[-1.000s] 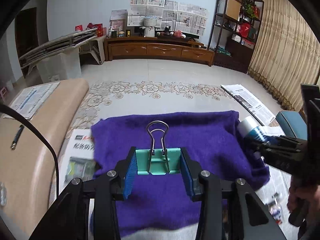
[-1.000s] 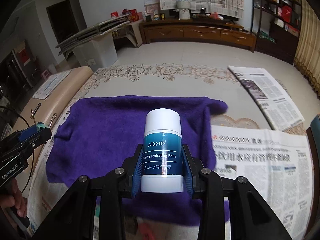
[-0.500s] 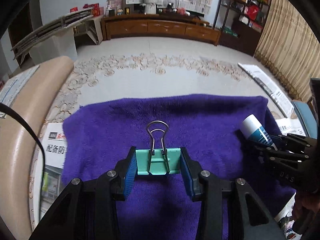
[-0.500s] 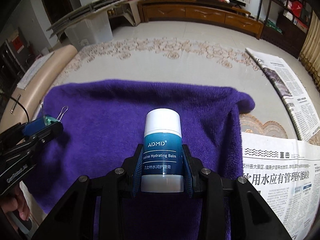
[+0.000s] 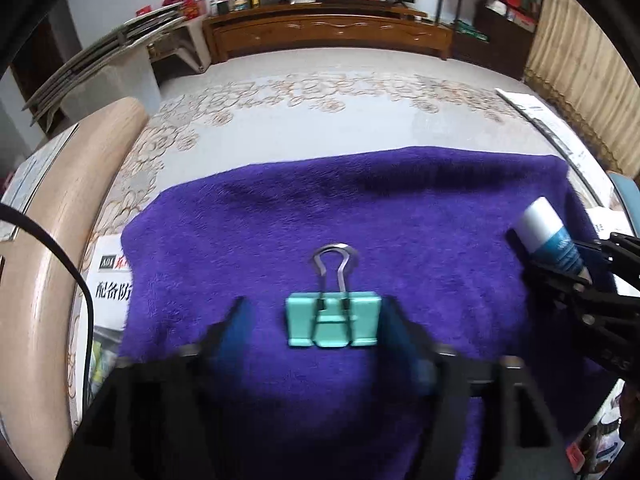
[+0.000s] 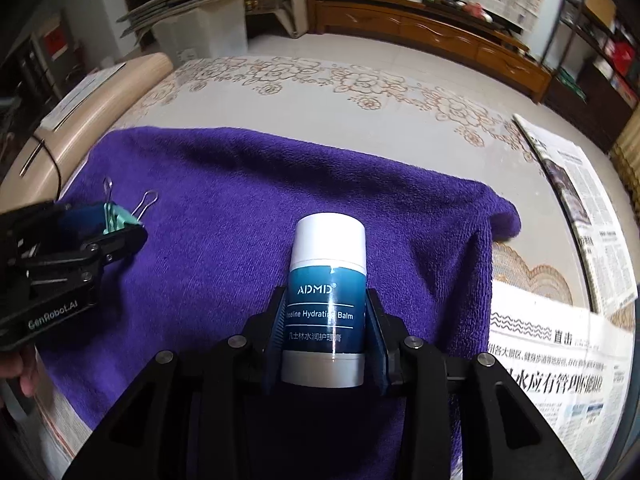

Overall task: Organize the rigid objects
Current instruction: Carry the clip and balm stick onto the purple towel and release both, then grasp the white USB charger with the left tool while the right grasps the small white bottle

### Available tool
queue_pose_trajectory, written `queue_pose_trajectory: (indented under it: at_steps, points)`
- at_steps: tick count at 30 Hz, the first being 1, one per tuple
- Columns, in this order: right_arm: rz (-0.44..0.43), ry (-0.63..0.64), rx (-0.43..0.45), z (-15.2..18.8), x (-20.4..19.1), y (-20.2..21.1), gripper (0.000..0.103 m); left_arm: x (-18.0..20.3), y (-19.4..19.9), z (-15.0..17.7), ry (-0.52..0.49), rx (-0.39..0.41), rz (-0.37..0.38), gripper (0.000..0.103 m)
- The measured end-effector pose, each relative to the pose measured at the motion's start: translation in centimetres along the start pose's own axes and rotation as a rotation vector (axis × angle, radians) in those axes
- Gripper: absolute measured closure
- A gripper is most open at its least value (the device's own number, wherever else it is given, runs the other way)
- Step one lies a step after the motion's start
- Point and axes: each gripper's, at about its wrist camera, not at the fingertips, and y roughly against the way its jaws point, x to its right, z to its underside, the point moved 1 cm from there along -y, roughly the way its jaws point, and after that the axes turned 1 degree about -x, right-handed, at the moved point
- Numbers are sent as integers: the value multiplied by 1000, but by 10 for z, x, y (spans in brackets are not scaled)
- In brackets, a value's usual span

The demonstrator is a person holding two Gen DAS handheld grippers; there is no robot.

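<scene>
Binder clip [image 5: 332, 320] lies on purple towel [image 5: 400, 208] between just-opened left gripper [image 5: 316, 316] jaws, untouched, handle pointing away. Right gripper [image 6: 326, 336], opening slightly, pinches balm tube [image 6: 326, 300] upright.

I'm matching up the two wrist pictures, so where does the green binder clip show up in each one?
Left wrist: binder clip at lower centre, lying between the open left claw's fingers.
Right wrist: binder clip at the left edge, by the left claw tips.
Shared landmark: the purple towel under it.
</scene>
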Motion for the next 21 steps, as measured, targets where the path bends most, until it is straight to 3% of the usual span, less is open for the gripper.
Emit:
queue_pose_trajectory:
  at_steps: [2,4,7,12,14,17,21]
  points:
    - [-29,14,6,2,2,1,53,-5,0,1,23,-14,33,19]
    - [-75,38,-3,5,1,1,31,-3,-1,2,15,-27,33,15]
    - [-58,66,-17,9,-4,3,31,1,3,4,15,-33,45,14]
    - [-84,17,38,18,-1,36,31,5,33,15,53,17,120,11]
    - [-76,-9,78,26,2,57,23,5,50,23,69,45,134,0]
    - [-111,-57,133,44,8,93,1,5,75,40,88,81,163,0]
    - [-86,-122,151,80,14,132,0,10,104,70,109,96,199,0]
